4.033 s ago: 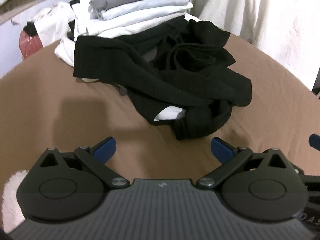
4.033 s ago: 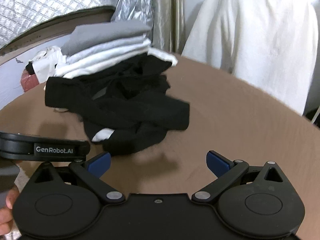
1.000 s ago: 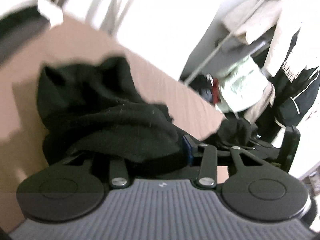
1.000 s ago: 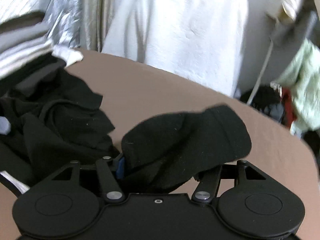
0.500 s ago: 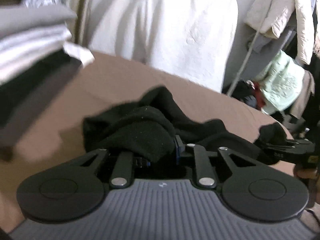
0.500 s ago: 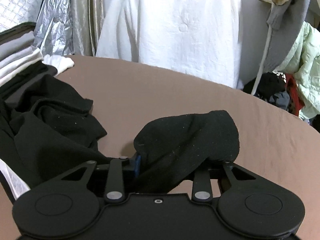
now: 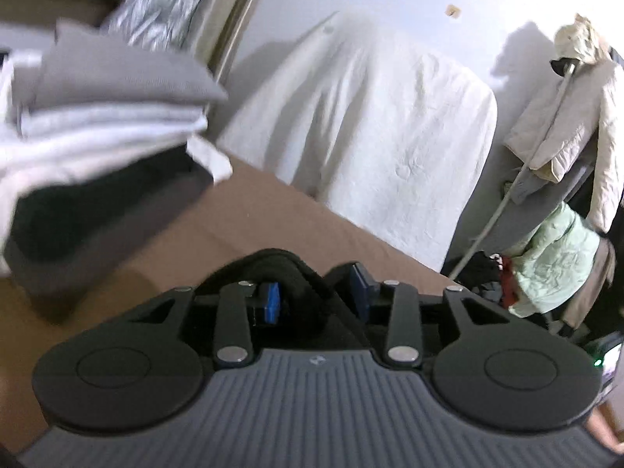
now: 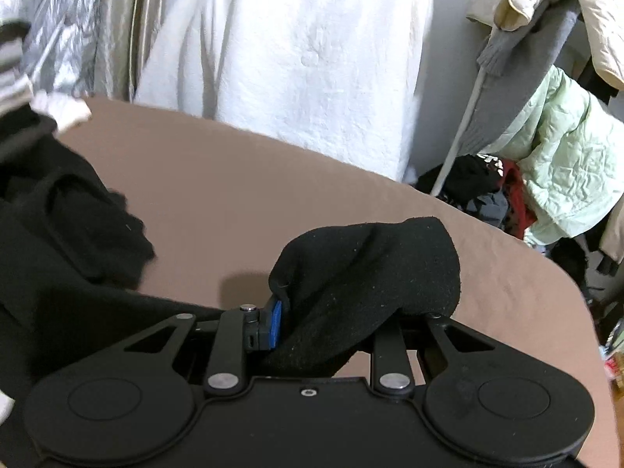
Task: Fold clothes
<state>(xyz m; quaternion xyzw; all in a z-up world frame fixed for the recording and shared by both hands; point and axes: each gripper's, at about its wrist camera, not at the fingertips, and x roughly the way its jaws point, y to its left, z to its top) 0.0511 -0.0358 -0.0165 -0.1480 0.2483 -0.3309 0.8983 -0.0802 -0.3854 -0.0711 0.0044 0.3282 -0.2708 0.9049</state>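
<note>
L claw (image 7: 318, 296), left wrist view: jaws opening, w/ a fold of black garment (image 7: 288, 273) between the blue pads (image 7: 273, 302). Cloth lies against the L pad; R pad stands a bit apart from it, so grip looks loose, not clenched. Claw sits at 6 o'clock of that view, above the brown bench (image 7: 273, 214).

Stack of folded clothes (image 7: 105, 109) at 10 o'clock, blurred: grey on top, white layers under, dark piece at bottom, resting on the bench. White quilted cover (image 7: 370, 136) hangs at 12 o'clock behind the bench edge. Coat rack (image 7: 565, 117) w/ cream jacket at 2 o'clock, pale green jacket at 3.

R claw (image 8: 335, 323), right wrist view: clenched on black garment (image 8: 370, 273). Cloth bunches up over the fingers, hides the R pad; L blue pad (image 8: 275, 321) presses its side. Bunch sits at 6 o'clock, rest of the black fabric (image 8: 66, 234) trails to 9 o'clock across the bench (image 8: 253, 175). White cover (image 8: 312, 58) at 12, green jacket (image 8: 565, 163) at 3.
</note>
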